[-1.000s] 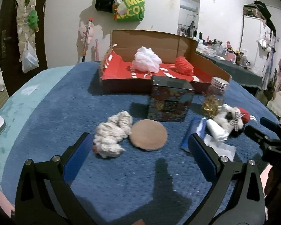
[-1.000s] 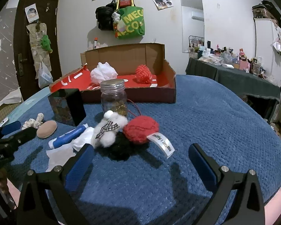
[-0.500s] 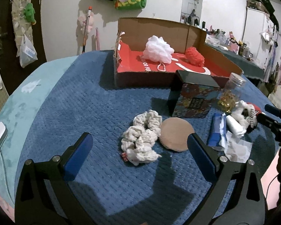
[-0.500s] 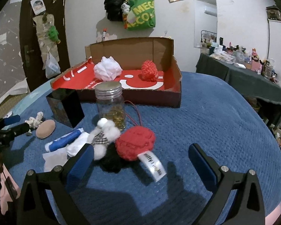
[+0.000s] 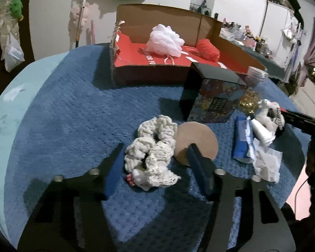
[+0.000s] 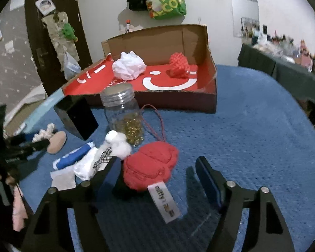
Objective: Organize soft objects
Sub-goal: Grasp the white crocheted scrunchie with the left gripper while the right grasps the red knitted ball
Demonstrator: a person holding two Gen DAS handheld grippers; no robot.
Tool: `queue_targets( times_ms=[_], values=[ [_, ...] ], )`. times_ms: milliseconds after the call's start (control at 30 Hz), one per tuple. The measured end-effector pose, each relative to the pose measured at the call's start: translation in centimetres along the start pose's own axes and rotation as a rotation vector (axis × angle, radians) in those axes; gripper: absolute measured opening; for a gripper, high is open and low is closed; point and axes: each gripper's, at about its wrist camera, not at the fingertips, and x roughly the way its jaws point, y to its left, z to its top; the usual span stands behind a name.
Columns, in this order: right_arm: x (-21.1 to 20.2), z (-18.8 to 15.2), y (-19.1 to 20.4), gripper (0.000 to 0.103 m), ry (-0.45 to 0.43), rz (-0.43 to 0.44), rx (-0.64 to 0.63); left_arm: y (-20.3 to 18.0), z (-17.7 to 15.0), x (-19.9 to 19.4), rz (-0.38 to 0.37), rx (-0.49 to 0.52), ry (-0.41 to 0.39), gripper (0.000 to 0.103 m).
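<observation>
A cream crocheted scrunchie (image 5: pixel 153 153) lies on the blue blanket between the fingers of my left gripper (image 5: pixel 155 146). Its jaws are closing, and a gap still shows at the right pad. A red plush ball (image 6: pixel 151 168) with a white tag and a red cord lies between the fingers of my right gripper (image 6: pixel 157 159). Those jaws are closing too; the left pad is next to the plush and the right pad is apart from it. Behind stands a cardboard box (image 5: pixel 157 73) with a red floor, holding a white bath pouf (image 5: pixel 166 40) and a red knitted ball (image 5: pixel 208 49).
A tan round pad (image 5: pixel 199 138) lies against the scrunchie. Nearby are a dark patterned tin (image 5: pixel 212 103), a jar of gold bits (image 6: pixel 124 113), a blue tube (image 5: pixel 240 140), crumpled tissue (image 5: pixel 266 163) and a white plush with a chequered bow (image 6: pixel 117 147). Blanket right of the red plush is bare.
Both grippers came forward and tilted down toward the blanket. The left jaws narrowed around the scrunchie, the right jaws around the red plush.
</observation>
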Motion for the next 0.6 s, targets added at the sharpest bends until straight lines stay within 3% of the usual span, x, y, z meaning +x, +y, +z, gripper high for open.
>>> queue_targets(
  times_ms=[33, 67, 167, 300, 600],
  values=[
    [0.1, 0.0, -0.2, 0.052, 0.003, 0.02, 0.015, 0.0, 0.0, -0.1, -0.005, -0.003, -0.005, 0.037],
    [0.3, 0.0, -0.6, 0.05, 0.008, 0.049, 0.04, 0.0, 0.1, -0.2, -0.009, -0.008, -0.005, 0.035],
    [0.0, -0.1, -1.0, 0.048, -0.013, 0.081, 0.08, -0.3, 0.1, -0.8, -0.016, -0.006, -0.017, 0.034],
    [-1.6, 0.0, -0.6, 0.048, -0.072, 0.025, 0.067, -1.1, 0.2, -1.9, -0.029, 0.008, -0.046, 0.033],
    [-6.0, 0.7, 2.2, 0.048, -0.231, 0.012, 0.022, -4.2, 1.2, -4.3, -0.112, 0.048, -0.115, 0.033]
  ],
)
